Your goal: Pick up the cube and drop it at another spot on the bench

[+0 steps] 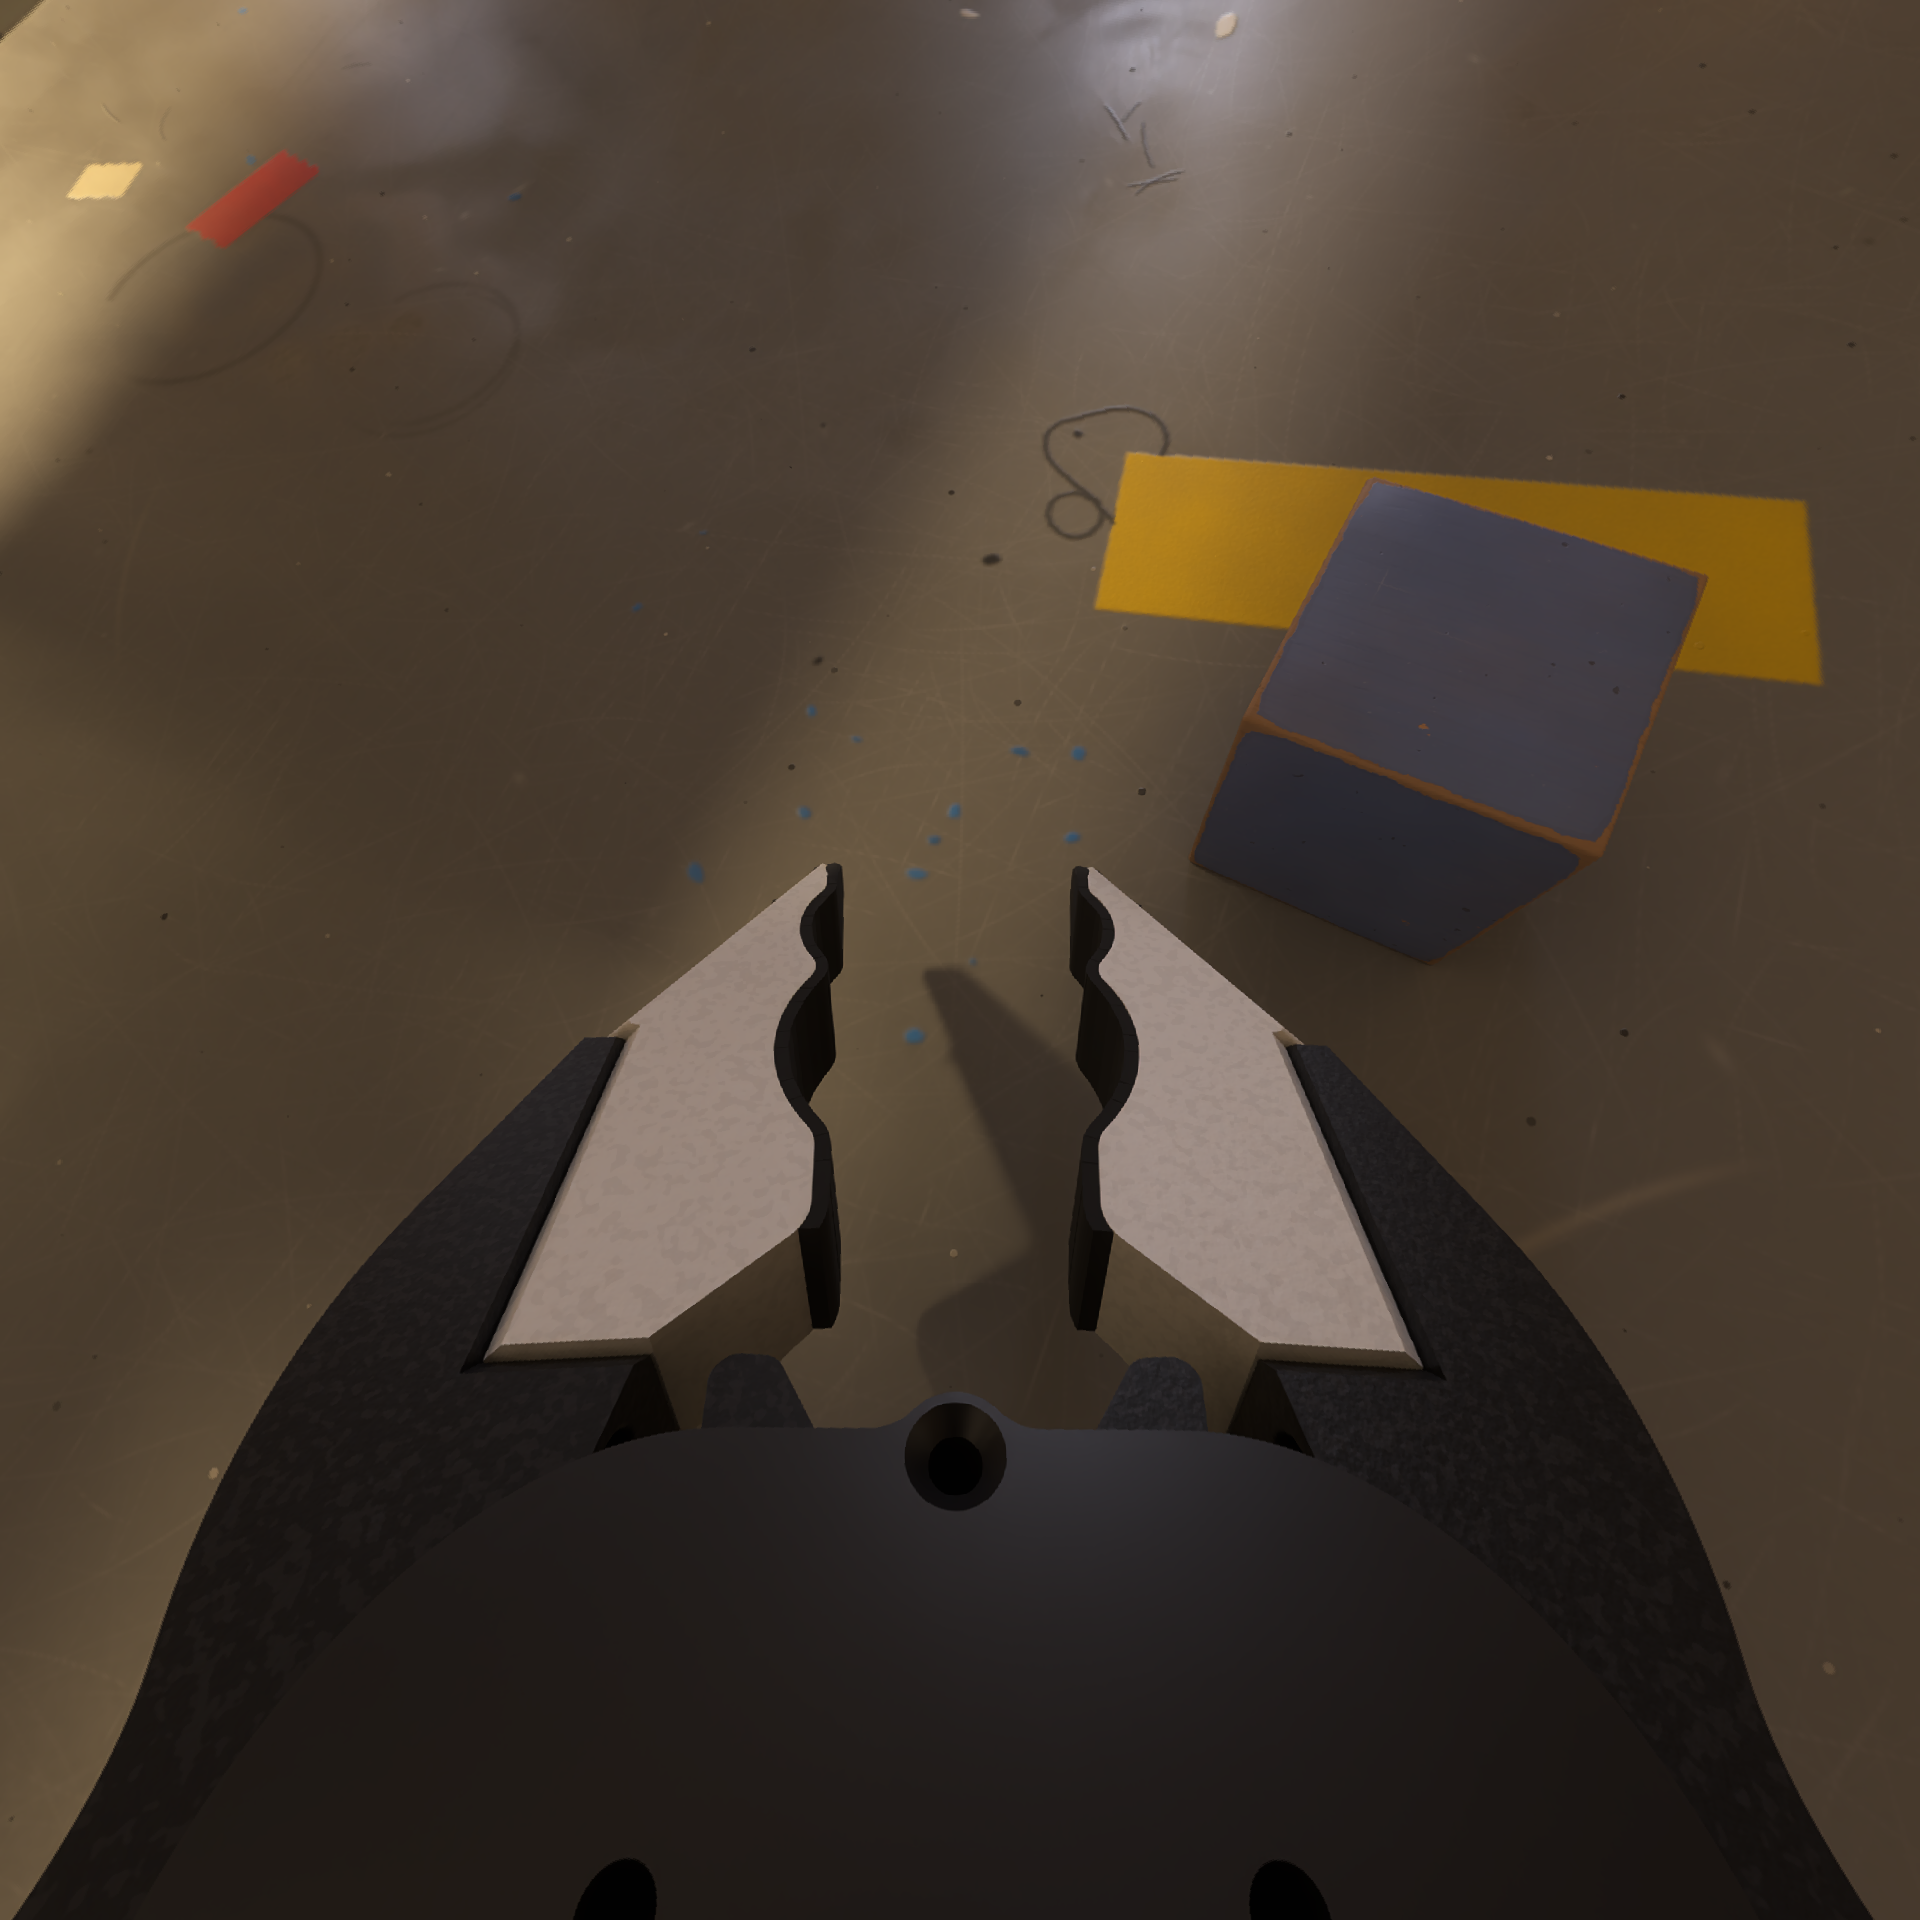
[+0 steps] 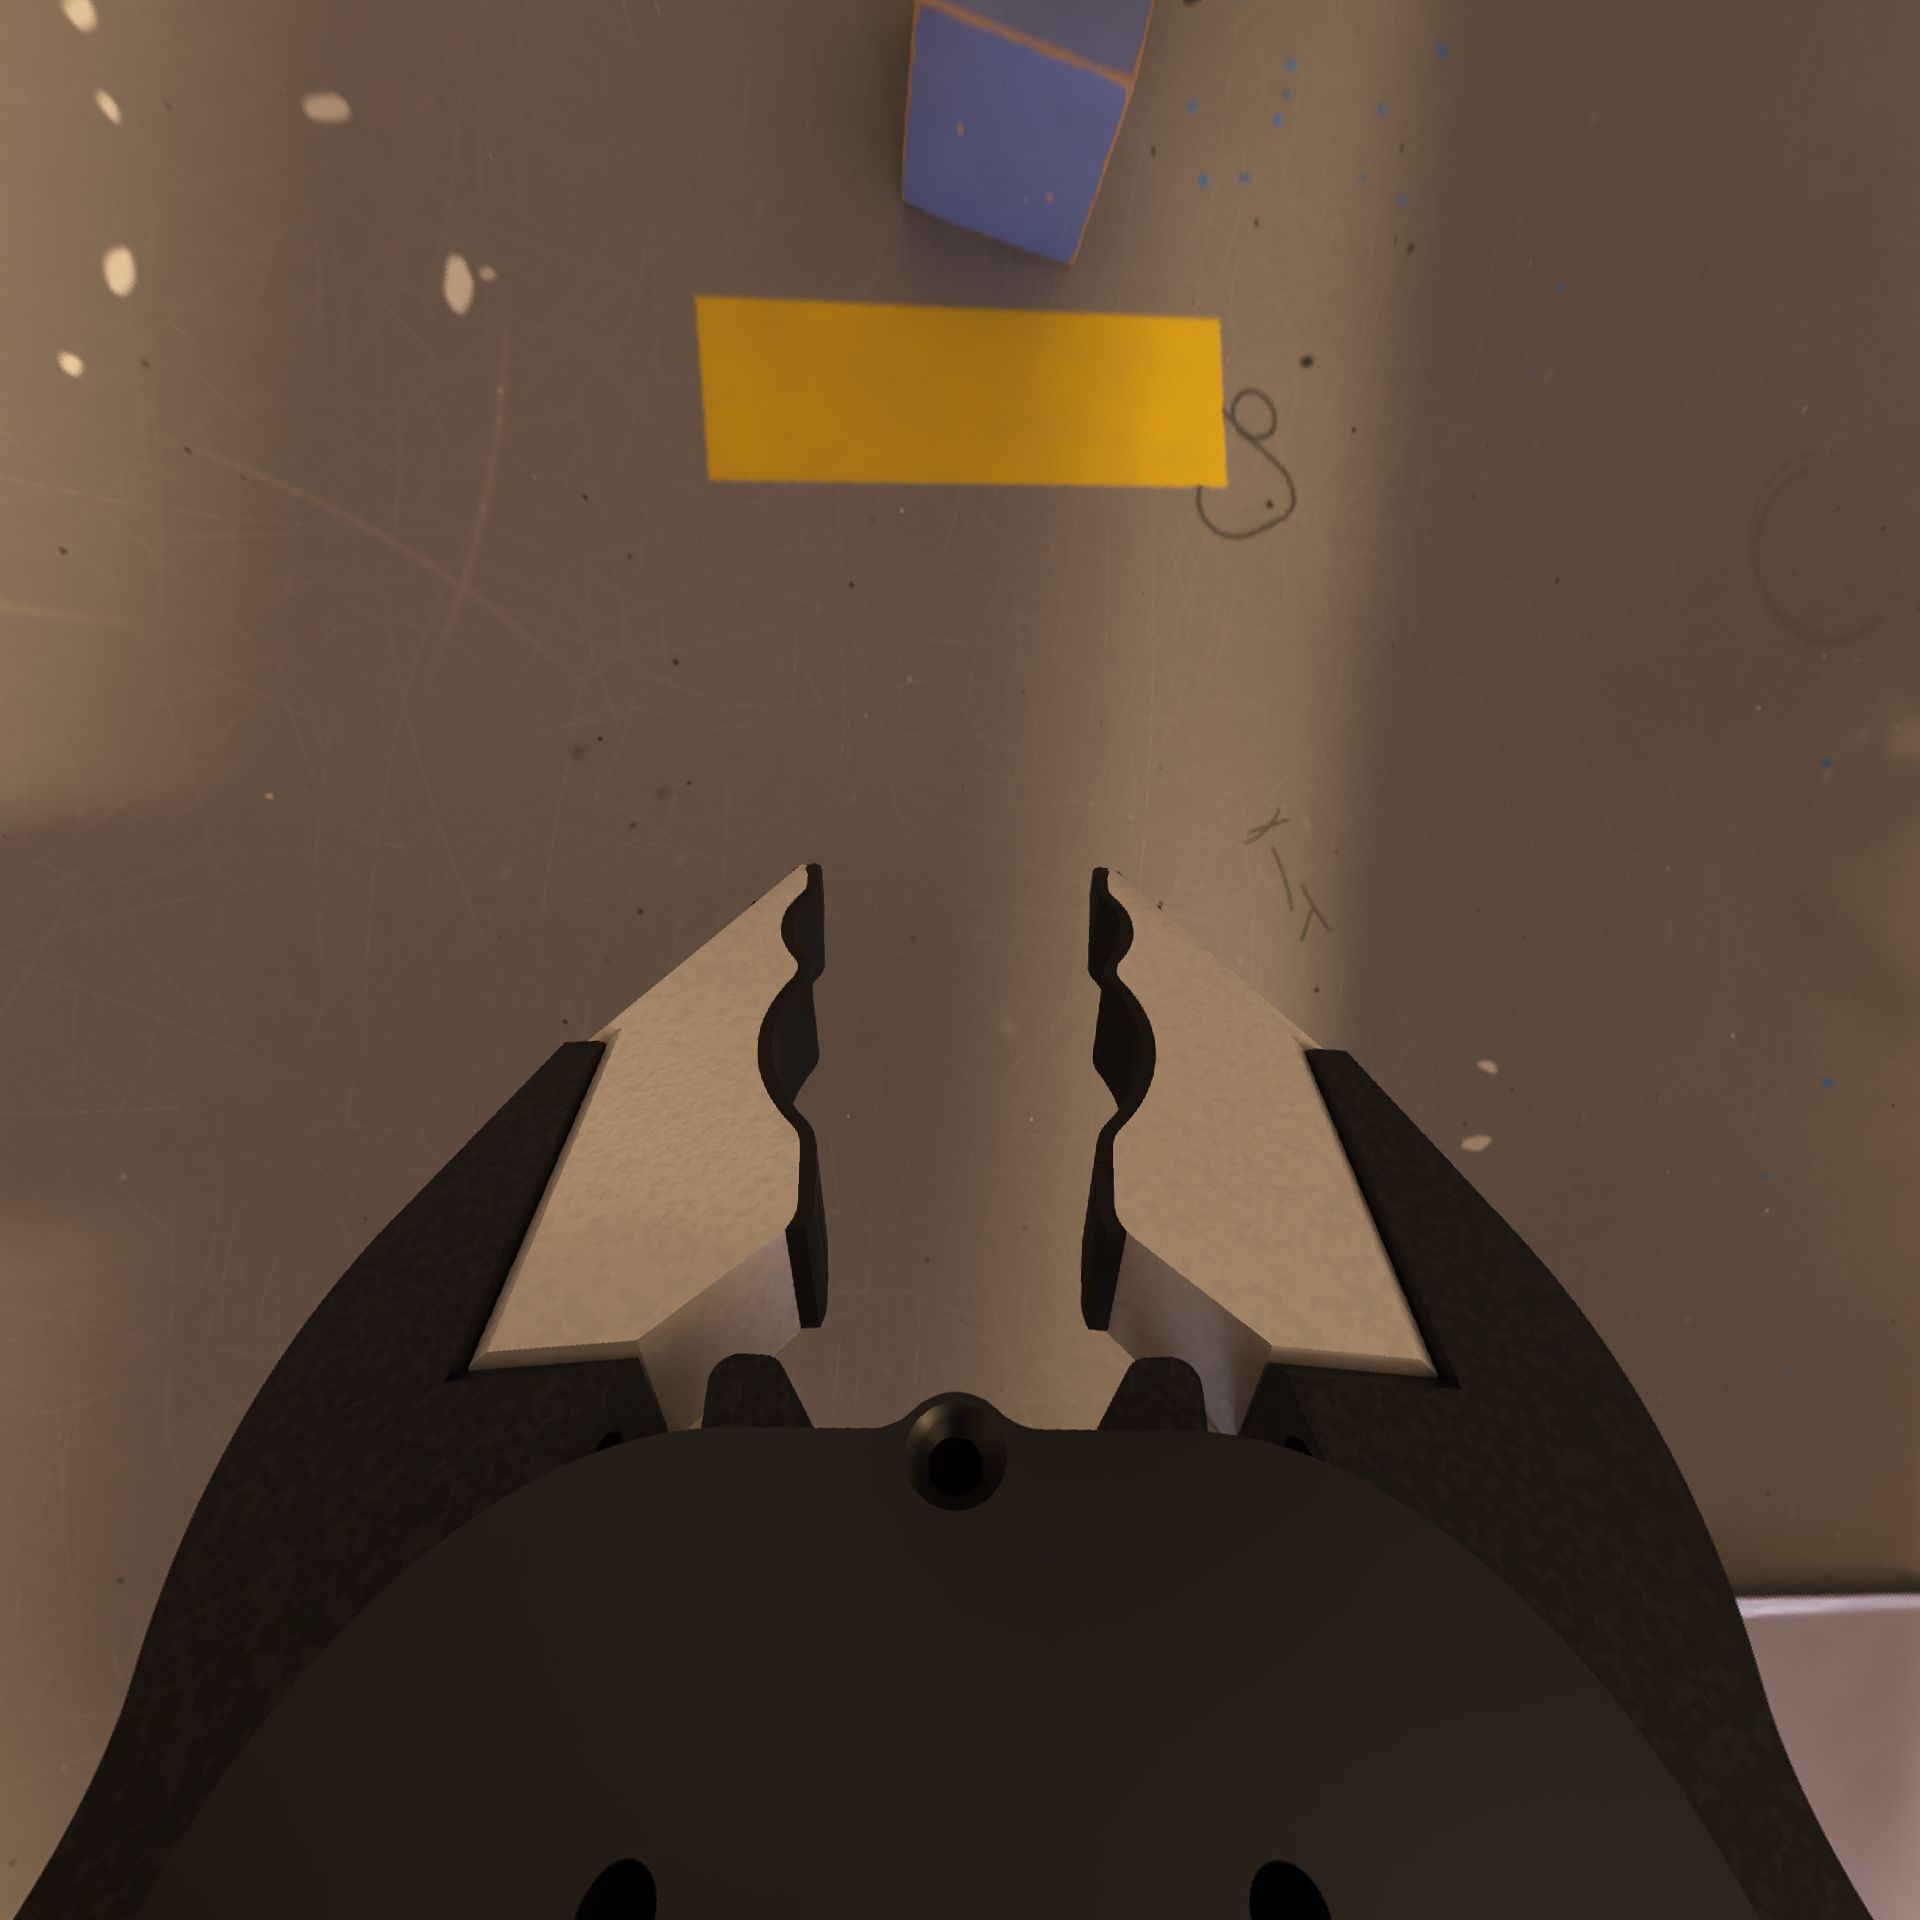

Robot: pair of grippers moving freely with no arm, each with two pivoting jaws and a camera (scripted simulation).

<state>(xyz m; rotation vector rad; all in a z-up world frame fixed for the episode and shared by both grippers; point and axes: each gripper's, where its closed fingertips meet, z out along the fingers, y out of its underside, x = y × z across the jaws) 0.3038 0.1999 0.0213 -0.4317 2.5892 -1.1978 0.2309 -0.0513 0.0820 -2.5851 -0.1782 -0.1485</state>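
On the scuffed bench [image 1: 623, 623], the blue cube [image 1: 1455, 707] sits free, with both of your grippers spread and holding nothing.

Your left gripper [image 1: 956, 883] hovers with its jaws apart, the cube ahead and to its right, beside the yellow patch [image 1: 1226, 540]. Your right gripper [image 2: 956, 883] is likewise parted; from it you see the cube [image 2: 1008, 145] far ahead, just beyond the yellow patch [image 2: 961, 393]. A red tape strip [image 1: 252, 200] lies far left.

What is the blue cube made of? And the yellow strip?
The cube looks like painted wood: matte blue faces, with orange-brown showing along worn edges and in small chips. The yellow strip looks like flat tape or paint stuck on the bench: no thickness shows, so I cannot tell which.
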